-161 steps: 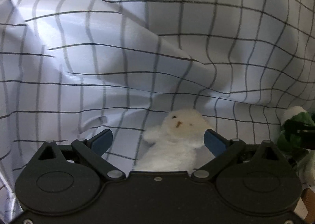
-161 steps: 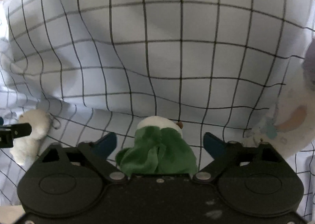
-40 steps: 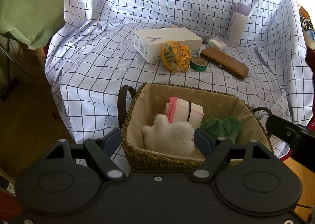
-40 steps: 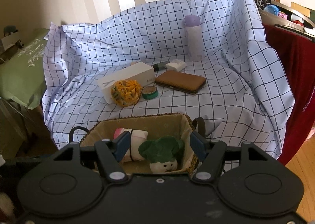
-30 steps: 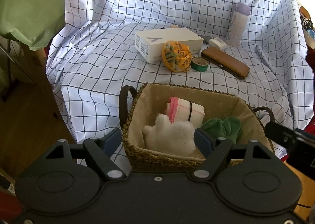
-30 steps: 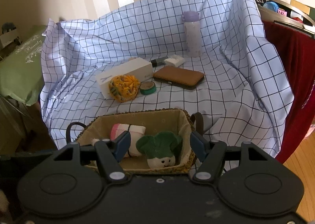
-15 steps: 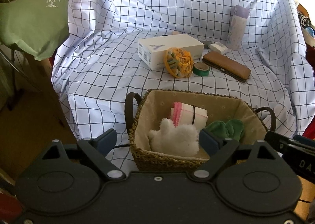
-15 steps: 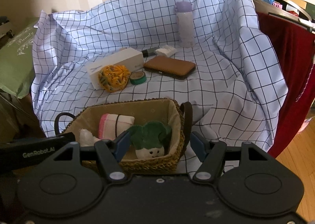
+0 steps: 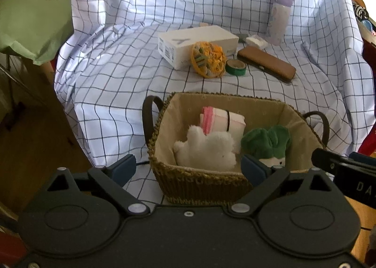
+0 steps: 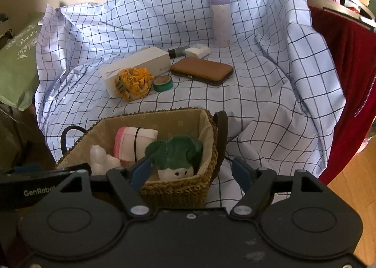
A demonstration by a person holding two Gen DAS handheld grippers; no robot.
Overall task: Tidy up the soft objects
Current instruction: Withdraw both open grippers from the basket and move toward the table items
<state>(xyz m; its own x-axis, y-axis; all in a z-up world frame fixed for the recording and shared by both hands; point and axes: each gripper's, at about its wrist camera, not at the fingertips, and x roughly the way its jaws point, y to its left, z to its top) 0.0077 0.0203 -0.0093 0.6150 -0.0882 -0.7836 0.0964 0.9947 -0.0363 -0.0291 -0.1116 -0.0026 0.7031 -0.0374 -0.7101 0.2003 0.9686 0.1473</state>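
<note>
A woven basket (image 9: 202, 183) (image 10: 178, 190) with dark handles stands at the near edge of the checked cloth. Inside lie a white plush toy (image 9: 206, 150) (image 10: 101, 159), a green-leaved plush vegetable (image 9: 265, 141) (image 10: 176, 152) and a rolled pink-and-white cloth (image 9: 223, 119) (image 10: 134, 141). My left gripper (image 9: 188, 169) is open and empty, held back in front of the basket. My right gripper (image 10: 190, 171) is open and empty, just before the basket's right end. An orange knitted soft item (image 9: 209, 58) (image 10: 134, 82) lies on the cloth beyond the basket.
On the cloth are a white box (image 9: 197, 42), a green tape roll (image 9: 235, 68), a brown case (image 9: 265, 63) and a lilac bottle (image 9: 279, 18). A green cushion (image 9: 30, 16) is at left. A red cloth (image 10: 347, 84) hangs at right. Wooden floor lies below.
Both grippers, open on the white and green plush toys against the cloth 5.4 s ago, are now empty; the toys lie in the basket. Over the last second both grippers drew back slightly.
</note>
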